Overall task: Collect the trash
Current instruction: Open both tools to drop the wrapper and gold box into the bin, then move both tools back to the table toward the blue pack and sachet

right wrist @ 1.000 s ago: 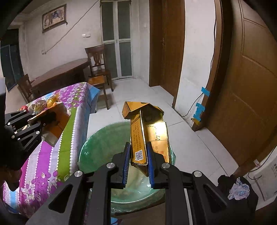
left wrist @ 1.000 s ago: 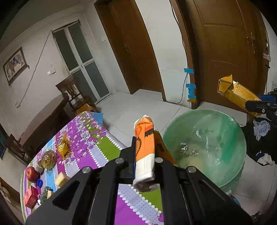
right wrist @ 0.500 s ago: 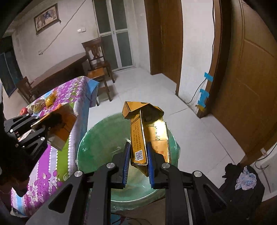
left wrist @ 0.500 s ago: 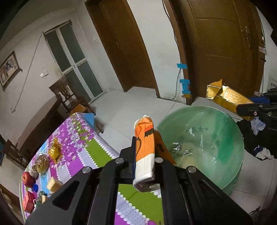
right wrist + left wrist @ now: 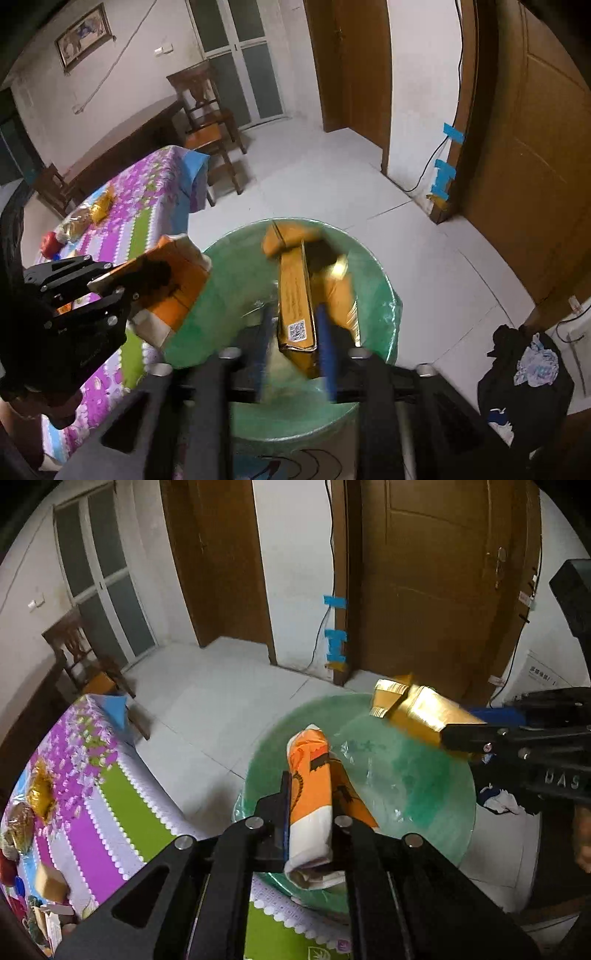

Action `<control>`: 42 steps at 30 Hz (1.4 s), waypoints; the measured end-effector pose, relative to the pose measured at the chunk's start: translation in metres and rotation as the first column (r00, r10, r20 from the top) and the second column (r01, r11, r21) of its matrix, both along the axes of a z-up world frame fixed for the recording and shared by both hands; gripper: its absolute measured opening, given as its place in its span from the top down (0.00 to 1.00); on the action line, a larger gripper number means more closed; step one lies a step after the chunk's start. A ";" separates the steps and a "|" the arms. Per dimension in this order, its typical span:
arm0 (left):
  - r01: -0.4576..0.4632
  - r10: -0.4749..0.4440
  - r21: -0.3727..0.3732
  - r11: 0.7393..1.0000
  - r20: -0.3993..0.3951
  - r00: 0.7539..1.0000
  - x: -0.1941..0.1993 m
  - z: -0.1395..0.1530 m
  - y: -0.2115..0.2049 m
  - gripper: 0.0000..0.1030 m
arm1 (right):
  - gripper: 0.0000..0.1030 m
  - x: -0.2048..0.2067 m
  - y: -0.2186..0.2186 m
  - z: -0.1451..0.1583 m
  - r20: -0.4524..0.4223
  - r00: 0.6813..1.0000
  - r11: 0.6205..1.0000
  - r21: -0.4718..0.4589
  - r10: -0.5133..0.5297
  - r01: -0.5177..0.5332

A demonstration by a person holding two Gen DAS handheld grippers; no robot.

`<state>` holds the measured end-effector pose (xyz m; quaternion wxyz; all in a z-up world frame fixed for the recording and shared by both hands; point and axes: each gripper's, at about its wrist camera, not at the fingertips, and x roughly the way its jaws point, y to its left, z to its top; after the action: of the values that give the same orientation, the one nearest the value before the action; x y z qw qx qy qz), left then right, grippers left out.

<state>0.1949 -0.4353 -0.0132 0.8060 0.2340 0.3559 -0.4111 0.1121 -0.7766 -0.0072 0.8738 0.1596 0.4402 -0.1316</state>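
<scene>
A bin lined with a green bag (image 5: 424,786) (image 5: 376,295) stands on the floor beside the table. My left gripper (image 5: 310,786) (image 5: 110,280) hangs over the bin's near rim. Its jaws are starting to open, and the pads still press an orange-and-white carton (image 5: 308,771) (image 5: 173,280). My right gripper (image 5: 294,314) (image 5: 465,734) is above the bin's mouth with its jaws opening. The gold box (image 5: 295,288) (image 5: 417,709) sits loose and blurred between the blue pads, with a gap on its left side.
A table with a purple and green floral cloth (image 5: 110,801) carries an apple and wrapped snacks at its far end. A black bag with crumpled cloth (image 5: 524,369) lies on the floor right of the bin. A wooden chair (image 5: 207,122) and brown doors stand behind.
Both grippers have come down and forward over the bin. The right jaws have spread and the gold box has tilted loose between them. The carton stays in the left grip.
</scene>
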 end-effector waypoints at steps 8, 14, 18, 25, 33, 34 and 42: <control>-0.021 0.021 -0.008 1.000 0.025 0.999 -0.004 -0.001 0.013 0.56 | 0.53 0.000 -0.002 -0.005 0.009 0.999 0.999 -0.006 -0.036 0.036; -0.019 0.020 -0.016 1.000 0.033 0.999 -0.010 0.001 0.013 0.56 | 0.53 -0.011 -0.002 -0.004 0.021 0.998 0.999 -0.012 -0.052 0.052; -0.025 0.026 -0.025 0.999 0.053 0.998 -0.016 0.000 0.020 0.56 | 0.53 -0.020 0.001 -0.003 0.036 0.998 0.999 -0.016 -0.048 0.049; 0.039 -0.027 -0.153 0.987 0.082 0.996 -0.035 0.005 0.062 0.56 | 0.47 -0.044 0.024 0.009 0.152 0.987 0.996 -0.068 -0.050 0.061; 0.009 0.041 -0.215 0.977 0.223 0.974 -0.076 0.009 0.145 0.29 | 0.14 -0.077 0.106 0.025 0.342 0.939 0.968 -0.245 0.038 0.050; -0.001 0.053 -0.219 0.976 0.231 0.972 -0.080 0.009 0.157 0.26 | 0.08 -0.079 0.116 0.026 0.359 0.932 0.966 -0.256 0.050 0.047; -0.141 0.212 -0.288 0.947 0.234 0.949 -0.094 0.011 0.257 0.07 | 0.05 -0.086 0.197 0.029 0.453 0.878 0.950 -0.311 0.157 -0.010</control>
<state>0.1013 -0.1788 -0.0018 0.9039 0.1421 0.2069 -0.3463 0.0262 -0.5792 0.0215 0.9732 0.0333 0.1957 -0.1158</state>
